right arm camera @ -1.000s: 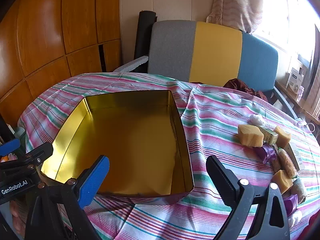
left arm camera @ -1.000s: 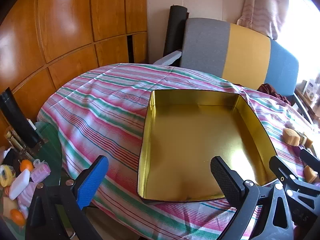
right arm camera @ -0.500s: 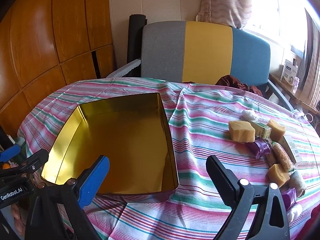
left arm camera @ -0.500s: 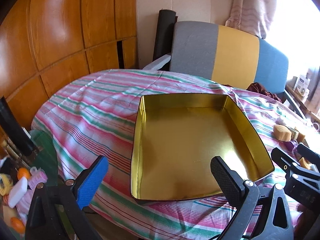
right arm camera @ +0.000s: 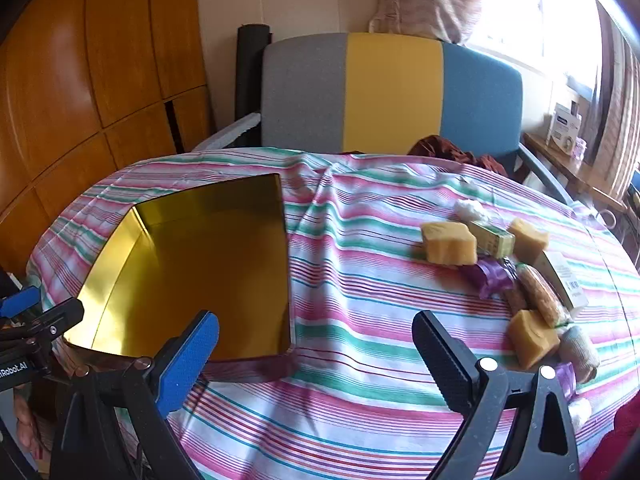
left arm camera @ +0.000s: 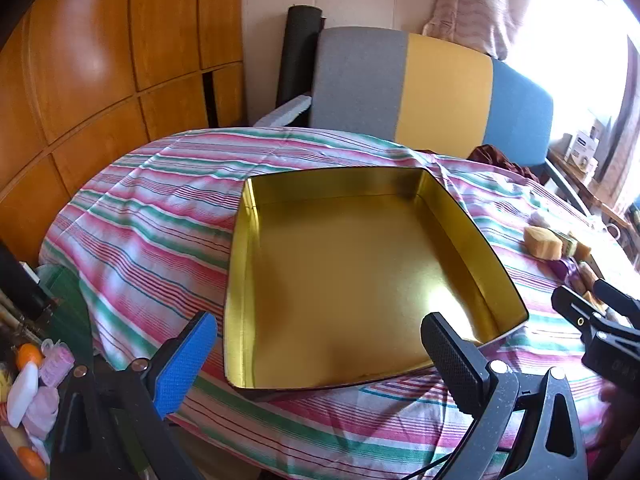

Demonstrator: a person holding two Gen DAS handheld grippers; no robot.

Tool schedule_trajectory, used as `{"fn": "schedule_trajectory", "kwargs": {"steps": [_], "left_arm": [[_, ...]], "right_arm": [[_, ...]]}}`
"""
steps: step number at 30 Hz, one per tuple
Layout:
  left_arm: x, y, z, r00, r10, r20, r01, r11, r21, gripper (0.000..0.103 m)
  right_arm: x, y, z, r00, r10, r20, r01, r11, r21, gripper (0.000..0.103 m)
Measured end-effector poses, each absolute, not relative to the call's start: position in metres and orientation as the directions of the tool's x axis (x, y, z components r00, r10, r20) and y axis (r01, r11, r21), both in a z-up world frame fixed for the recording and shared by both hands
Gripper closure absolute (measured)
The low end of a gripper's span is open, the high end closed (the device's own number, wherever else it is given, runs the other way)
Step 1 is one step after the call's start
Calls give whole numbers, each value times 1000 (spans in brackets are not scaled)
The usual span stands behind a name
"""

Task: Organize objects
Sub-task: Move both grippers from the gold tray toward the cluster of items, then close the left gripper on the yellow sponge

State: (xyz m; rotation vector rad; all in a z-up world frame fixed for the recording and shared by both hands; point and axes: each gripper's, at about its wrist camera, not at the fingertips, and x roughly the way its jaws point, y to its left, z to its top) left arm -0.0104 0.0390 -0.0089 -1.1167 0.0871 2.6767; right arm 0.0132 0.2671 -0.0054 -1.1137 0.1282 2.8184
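A gold-lined tin tray [left arm camera: 352, 280], empty, is seen on the left part of the striped tablecloth [right arm camera: 360, 300]. The left gripper [left arm camera: 320, 356] is held spread, empty, above the tray's near edge. The right gripper [right arm camera: 316, 350] is likewise spread and empty, above bare cloth just right of the tray. At the right, yellow blocks [right arm camera: 450, 242], a purple-wrapped piece [right arm camera: 494, 276] and small boxes [right arm camera: 564, 278] are clustered, well apart from the tray.
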Motion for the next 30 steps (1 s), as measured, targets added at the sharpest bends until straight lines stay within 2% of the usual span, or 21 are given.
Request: {"fn": "schedule_trajectory", "kwargs": {"steps": [10,16,17,24,30], "left_arm": [[-8,63,10,-693,323,-644,-356,-931,-84,0],[-13,74,11,-662,390,-640,-392,-908,-149,0],[-13,75,11,-681,354,-641,-335,-929,-156,0],[-15,90,13,-660,380,-648,-367,-916,-163,0],[-24,123,13,-609,378,-697,-427,-897,-114,0]], "right_arm": [[31,359,-4,-676,146,-722,-282,-957,70,4],[51,421,2,-631,275,-725,-413,-911,13,4],[54,431,3,-625,289,-725,-432,-902,13,4],[77,501,-3,-608,365,-705,-596,-797,101,4],[87,524,-17,-613,314,-725,-647,-726,233,4]]}}
